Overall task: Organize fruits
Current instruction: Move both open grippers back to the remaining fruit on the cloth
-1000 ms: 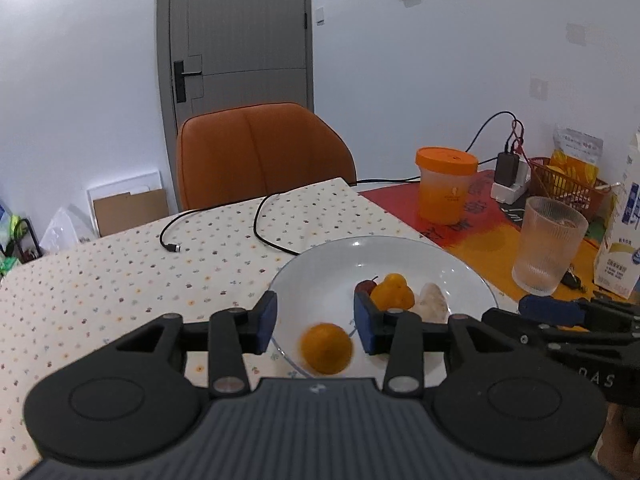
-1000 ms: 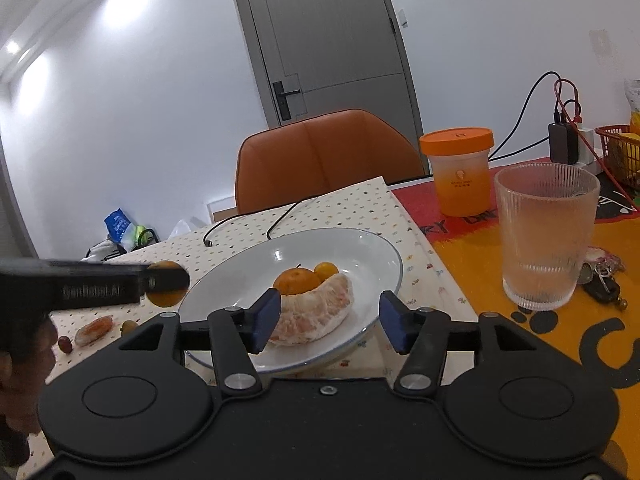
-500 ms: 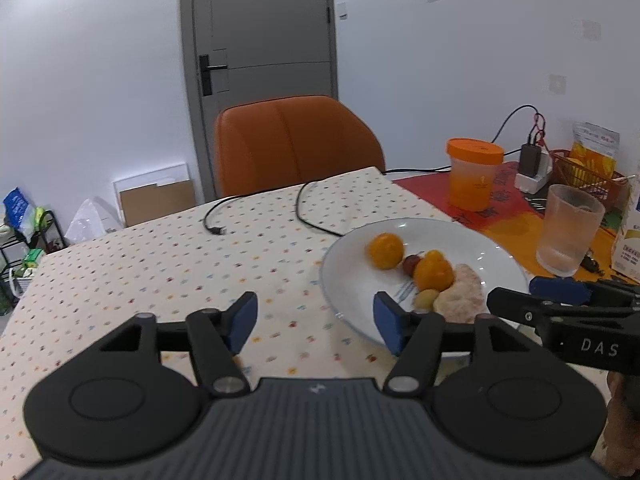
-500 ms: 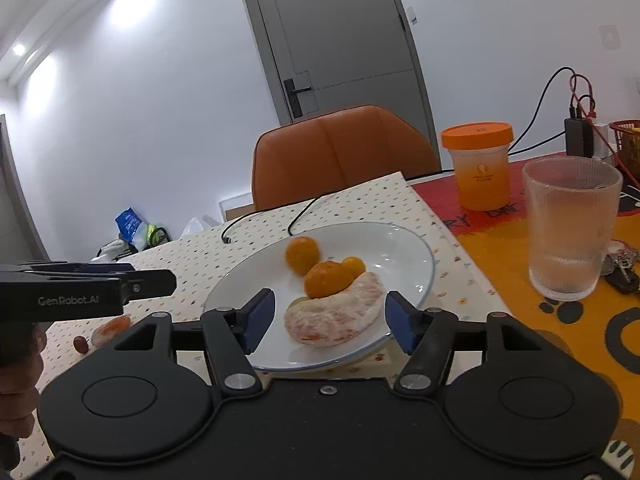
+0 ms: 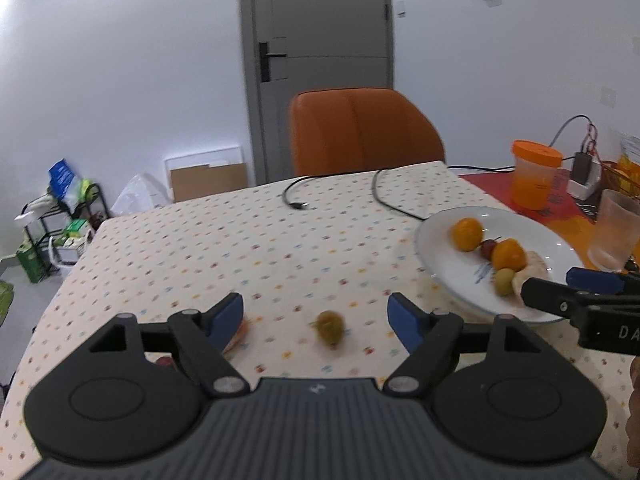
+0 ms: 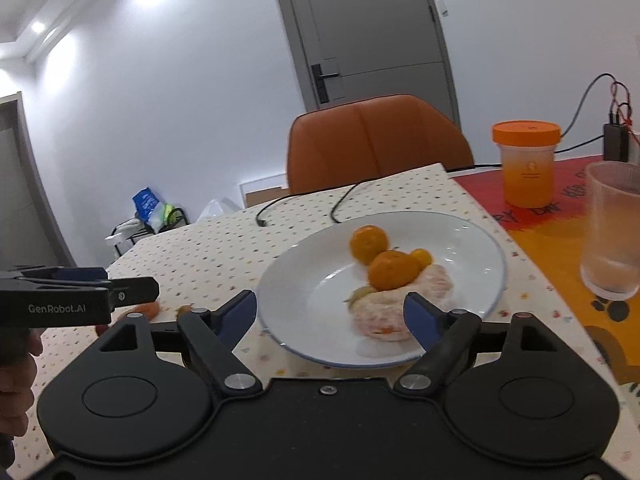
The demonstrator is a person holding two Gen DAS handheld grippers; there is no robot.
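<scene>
Left wrist view: left gripper (image 5: 315, 314), jaws apart, is framing green fruit (image 5: 330, 326) lying dead ahead on table (image 5: 224, 248), near its front edge.

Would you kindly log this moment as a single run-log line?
left gripper: open, above small green fruit on dotted tablecloth | right gripper: open, empty | white round plate: holds oranges
</scene>
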